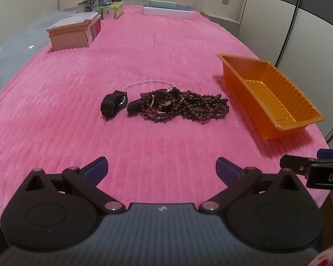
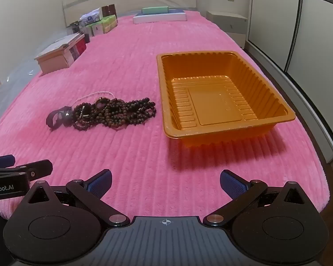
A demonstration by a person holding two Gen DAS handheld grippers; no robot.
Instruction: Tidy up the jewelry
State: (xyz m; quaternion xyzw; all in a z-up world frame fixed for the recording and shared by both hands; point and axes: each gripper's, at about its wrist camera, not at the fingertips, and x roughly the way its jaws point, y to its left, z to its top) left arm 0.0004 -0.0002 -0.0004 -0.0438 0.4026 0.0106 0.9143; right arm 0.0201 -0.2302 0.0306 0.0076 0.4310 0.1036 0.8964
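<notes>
A heap of dark brown bead strings (image 1: 195,107) (image 2: 126,113) lies on the pink blanket, with a thin pale bead chain (image 1: 148,82) (image 2: 95,94) behind it and a black watch (image 1: 113,105) (image 2: 57,118) at its left. An empty orange plastic tray (image 1: 299,119) (image 2: 166,102) stands to the right of the heap. My left gripper (image 1: 162,168) is open and empty, well short of the heap. My right gripper (image 2: 166,181) is open and empty, short of the tray. Each gripper's side shows at the edge of the other view.
A pink box (image 1: 71,35) (image 2: 53,61) stands at the left edge of the blanket. Several small boxes (image 1: 108,6) (image 2: 100,24) and flat boxes (image 1: 168,11) (image 2: 159,16) stand at the far end. A wardrobe (image 2: 299,33) is on the right.
</notes>
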